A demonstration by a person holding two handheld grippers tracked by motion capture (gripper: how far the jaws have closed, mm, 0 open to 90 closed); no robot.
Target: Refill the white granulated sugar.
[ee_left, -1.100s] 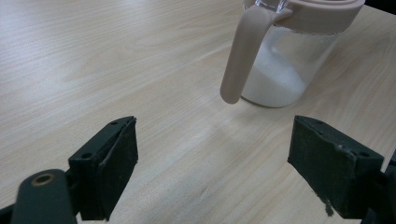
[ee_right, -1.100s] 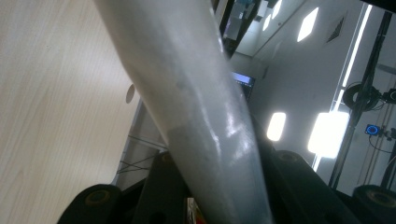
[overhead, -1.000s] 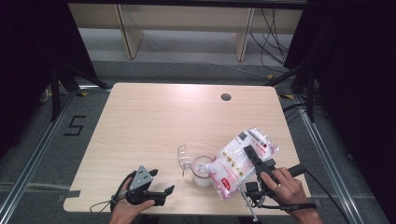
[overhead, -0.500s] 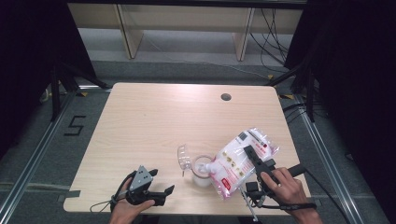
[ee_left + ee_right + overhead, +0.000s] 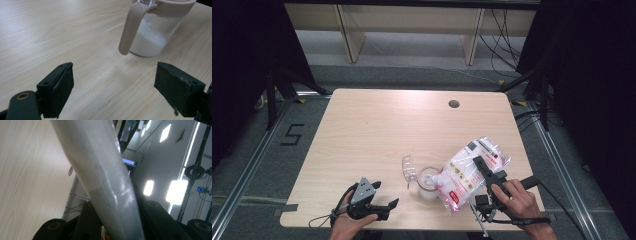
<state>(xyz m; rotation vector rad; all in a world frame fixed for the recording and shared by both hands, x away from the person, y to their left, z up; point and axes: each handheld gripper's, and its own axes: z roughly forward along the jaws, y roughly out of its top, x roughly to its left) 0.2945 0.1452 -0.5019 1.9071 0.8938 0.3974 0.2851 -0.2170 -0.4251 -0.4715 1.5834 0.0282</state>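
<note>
1. The bag (image 5: 464, 175) of white grains, seen from the high view, is tipped with its low corner over the mouth of the jar (image 5: 428, 183), near the front edge of the table (image 5: 377, 130). My right gripper (image 5: 484, 170) is clamped across the bag's upper half, and my right hand (image 5: 517, 200) carries it from behind. The jar's hinged lid (image 5: 409, 167) stands flipped open to the left. My left gripper (image 5: 389, 204) rests low on the table, well left of the jar, with nothing in it.

2. In the left gripper view, my left jaws stand wide apart over bare wood, released. The jar (image 5: 152, 35) is ahead and apart from them, white grains piled inside and sloping, its beige handle (image 5: 130, 27) hanging toward me. Nothing steadies the jar; I judge that if the bag's weight leans on its rim, it could slide or tip, because my left jaws are too far off to catch it.

3. In the right gripper view, the bag (image 5: 100, 177) runs as a pale, taut fold up between my right jaws, which pinch it close. I judge the film is slick: should it creep through the pads, the bag would sag off the jar's mouth and spill grains across the table.
</note>
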